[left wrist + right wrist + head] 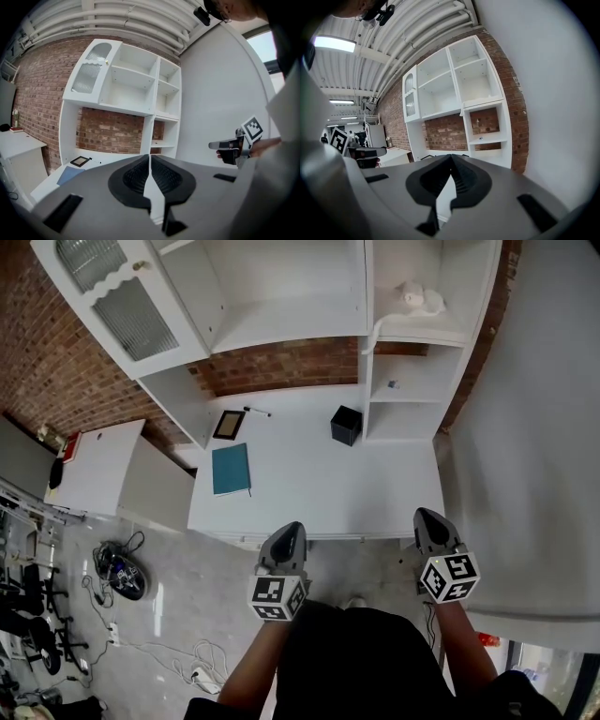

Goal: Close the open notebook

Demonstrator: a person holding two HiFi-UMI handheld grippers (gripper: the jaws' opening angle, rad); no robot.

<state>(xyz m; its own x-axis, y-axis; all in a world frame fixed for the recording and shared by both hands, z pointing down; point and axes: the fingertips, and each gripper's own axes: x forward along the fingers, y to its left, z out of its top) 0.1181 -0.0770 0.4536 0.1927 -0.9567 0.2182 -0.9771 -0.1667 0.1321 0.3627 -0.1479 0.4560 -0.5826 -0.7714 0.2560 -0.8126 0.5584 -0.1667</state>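
A teal notebook [231, 469] lies shut and flat on the left part of the white desk [319, 484]; in the left gripper view it shows as a blue patch [70, 175] low at the left. My left gripper [286, 538] is held off the desk's front edge, its jaws shut with nothing between them [149, 159]. My right gripper [429, 523] hangs at the desk's front right corner, also shut and empty [451, 160]. Both stand well short of the notebook.
A small framed tablet [229, 424] and a pen [257, 412] lie behind the notebook. A black cube-shaped holder [346, 425] stands at mid desk. White shelving [412, 381] rises at the back and right. A side cabinet [103, 470] and floor cables [141, 615] lie at the left.
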